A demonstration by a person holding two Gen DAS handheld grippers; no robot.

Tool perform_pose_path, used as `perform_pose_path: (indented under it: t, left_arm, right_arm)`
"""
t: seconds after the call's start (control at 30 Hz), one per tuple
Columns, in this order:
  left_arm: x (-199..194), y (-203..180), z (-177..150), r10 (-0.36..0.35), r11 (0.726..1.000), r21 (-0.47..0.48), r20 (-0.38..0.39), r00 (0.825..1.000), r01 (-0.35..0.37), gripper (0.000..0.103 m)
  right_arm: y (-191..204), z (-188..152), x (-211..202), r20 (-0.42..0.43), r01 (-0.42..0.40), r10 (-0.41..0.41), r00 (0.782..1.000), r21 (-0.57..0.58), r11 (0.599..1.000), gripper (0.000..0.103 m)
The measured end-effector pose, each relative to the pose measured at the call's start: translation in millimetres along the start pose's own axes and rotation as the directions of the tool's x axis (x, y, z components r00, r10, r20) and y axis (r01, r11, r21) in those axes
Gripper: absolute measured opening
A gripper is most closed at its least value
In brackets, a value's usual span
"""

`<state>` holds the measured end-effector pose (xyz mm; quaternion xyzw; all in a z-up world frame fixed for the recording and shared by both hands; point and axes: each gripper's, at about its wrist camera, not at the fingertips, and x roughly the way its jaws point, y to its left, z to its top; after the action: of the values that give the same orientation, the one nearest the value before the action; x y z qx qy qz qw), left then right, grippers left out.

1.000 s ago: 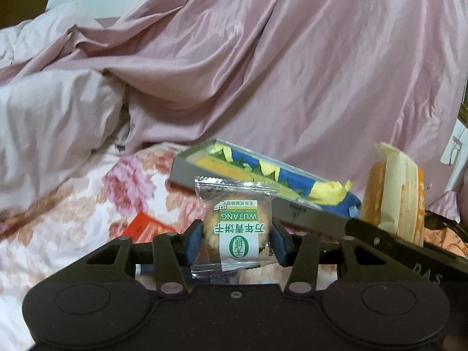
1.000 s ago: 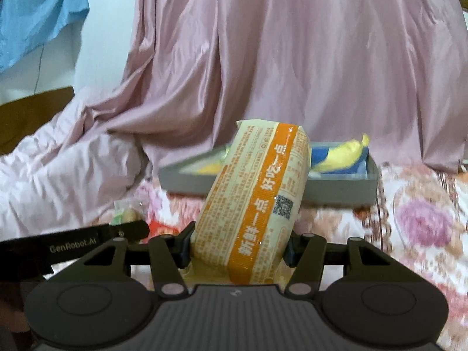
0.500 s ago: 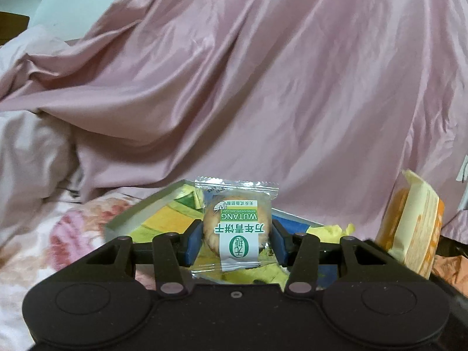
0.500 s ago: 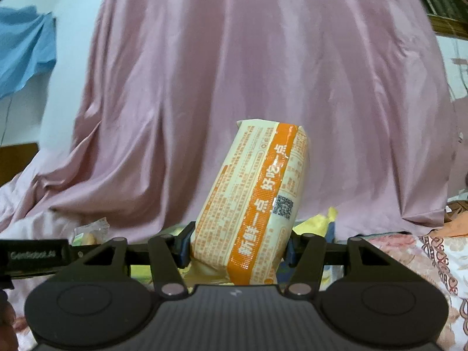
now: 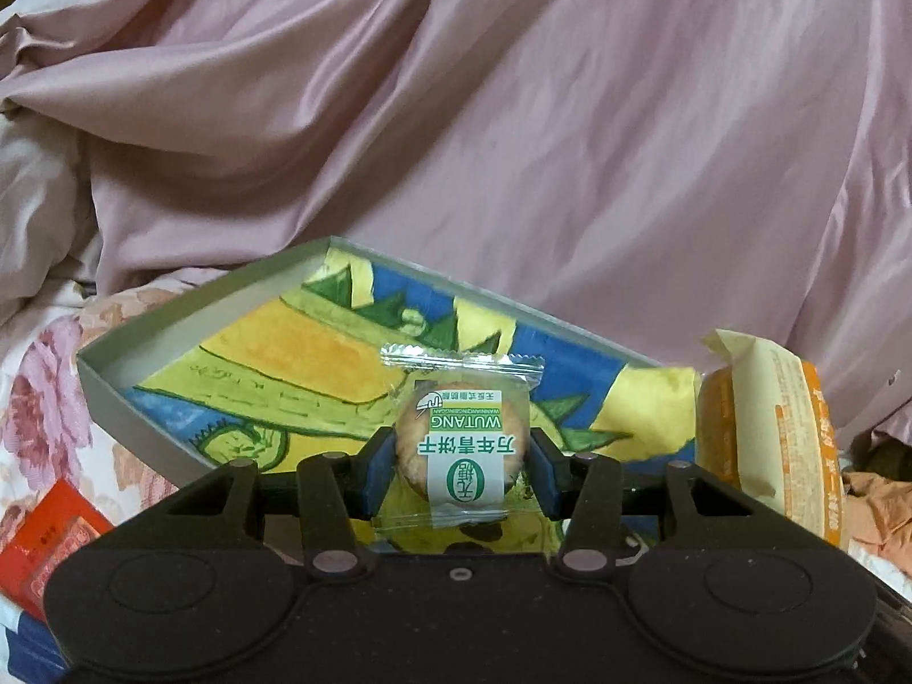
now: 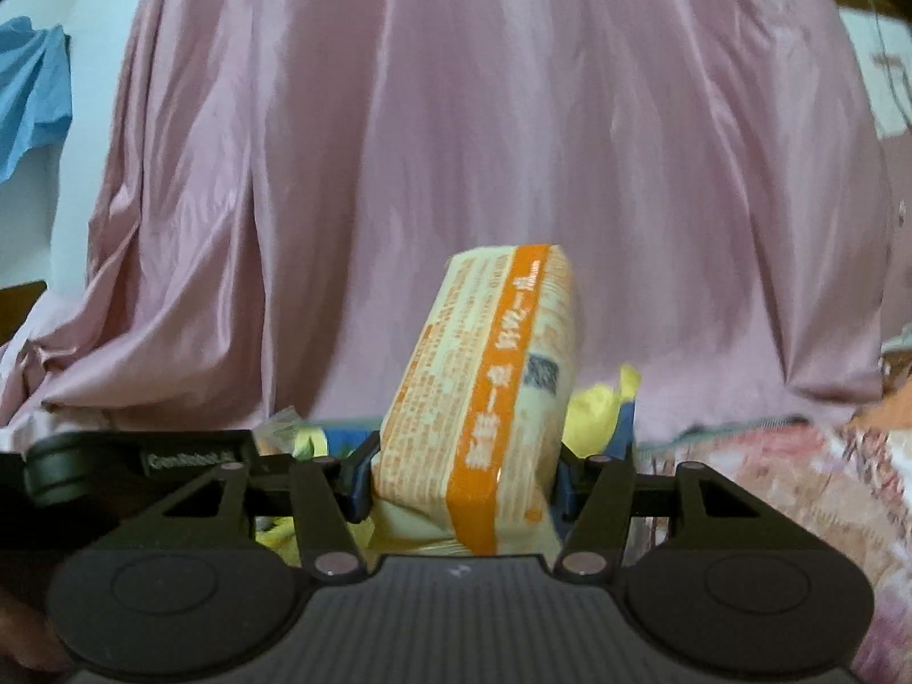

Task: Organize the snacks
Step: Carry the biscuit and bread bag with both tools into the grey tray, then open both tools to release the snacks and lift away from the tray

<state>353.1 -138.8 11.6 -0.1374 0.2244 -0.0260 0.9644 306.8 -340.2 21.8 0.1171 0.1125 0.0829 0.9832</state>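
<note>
1. Left gripper (image 5: 460,466) clamps a round biscuit in a clear wrapper with a green-and-white label (image 5: 460,447) between its blue pads, above the near edge of a shallow grey box lined with yellow, blue and green printed cloth (image 5: 188,313)
2. Right gripper (image 6: 464,476) grips a cream-and-orange snack packet (image 6: 484,399), tilted, in front of pink draped fabric (image 6: 456,142)
3. Box sits on a floral sheet (image 5: 40,399)

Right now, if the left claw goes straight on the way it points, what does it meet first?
Probably the grey tray, on its colourful lining: the left claw, shut on the wrapped biscuit, points slightly downward over it. Depth is uncertain.
</note>
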Motion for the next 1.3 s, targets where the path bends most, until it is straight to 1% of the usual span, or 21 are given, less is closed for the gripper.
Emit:
perform_pose_path:
  t: [0.1, 0.4, 0.5, 0.53, 0.57, 0.6, 0.67, 0.7, 0.8, 0.83, 0.87, 0.9, 0.97, 1.07, 1.3]
  left_arm:
    - [3, -1, -1, 0.006, 1.0, 0.025, -0.002, 1.0, -0.006, 0.051]
    - [10, -3, 4, 0.026, 0.999, 0.024, -0.024, 0.999, -0.026, 0.051]
    - [4, -4, 7, 0.015, 1.0, 0.009, -0.003, 1.0, -0.015, 0.065]
    - [1, -5, 8, 0.014, 1.0, 0.008, 0.005, 1.0, -0.014, 0.072]
    - [-1, -6, 9, 0.019, 1.0, 0.008, 0.01, 1.0, -0.019, 0.077]
    - [-4, -6, 10, 0.025, 1.0, 0.005, 0.019, 0.999, -0.025, 0.078]
    - [-11, -4, 13, 0.026, 1.0, -0.003, 0.024, 0.999, -0.026, 0.086]
    - [-16, -3, 14, 0.026, 1.0, -0.009, 0.03, 0.999, -0.026, 0.088]
    - [-33, 2, 19, 0.033, 0.999, -0.011, 0.06, 0.998, -0.032, 0.094]
    - [-40, 4, 21, 0.037, 0.999, -0.012, 0.07, 0.997, -0.036, 0.1]
    - [-47, 7, 22, 0.046, 0.999, -0.016, 0.083, 0.995, -0.045, 0.102]
    - [-54, 8, 23, 0.058, 0.998, -0.021, 0.096, 0.994, -0.057, 0.102]
    - [-66, 9, 26, 0.081, 0.997, -0.016, 0.109, 0.991, -0.08, 0.102]
    - [-85, 10, 25, 0.115, 0.993, 0.007, 0.124, 0.986, -0.117, 0.102]
    - [-139, 24, 16, 0.147, 0.987, 0.046, 0.145, 0.978, -0.155, 0.102]
  right_arm:
    - [-3, -6, 6, -0.066, -0.018, 0.019, 0.998, 0.019, 1.0, 0.06]
    - [-9, -7, 7, -0.102, -0.034, 0.038, 0.994, 0.037, 0.999, 0.06]
    - [-12, -7, 6, -0.108, -0.03, 0.035, 0.993, 0.048, 0.998, 0.062]
    - [-12, -6, 7, -0.108, -0.028, 0.033, 0.994, 0.049, 0.998, 0.065]
    - [-13, -6, 6, -0.107, -0.024, 0.03, 0.994, 0.048, 0.999, 0.068]
    - [-13, -6, 6, -0.107, -0.016, 0.021, 0.994, 0.046, 0.999, 0.069]
    - [-13, -5, 6, -0.101, -0.014, 0.018, 0.995, 0.036, 0.999, 0.073]
    - [-11, -4, 6, -0.1, -0.009, 0.012, 0.995, 0.029, 1.0, 0.074]
    - [-10, -3, 3, -0.086, 0.013, -0.011, 0.996, 0.02, 1.0, 0.083]
    - [-10, -2, 1, -0.08, 0.018, -0.016, 0.997, 0.02, 1.0, 0.086]
    - [-10, -2, -1, -0.072, 0.024, -0.022, 0.997, 0.019, 1.0, 0.088]
    - [-9, -1, -3, -0.063, 0.028, -0.027, 0.998, 0.017, 0.999, 0.09]
    - [-7, 0, -9, -0.04, 0.027, -0.027, 0.999, 0.01, 1.0, 0.096]
    - [-2, 1, -20, 0.0, 0.027, -0.027, 1.0, -0.013, 1.0, 0.101]
    - [19, 3, -40, 0.085, 0.072, -0.063, 0.994, -0.108, 0.992, 0.103]
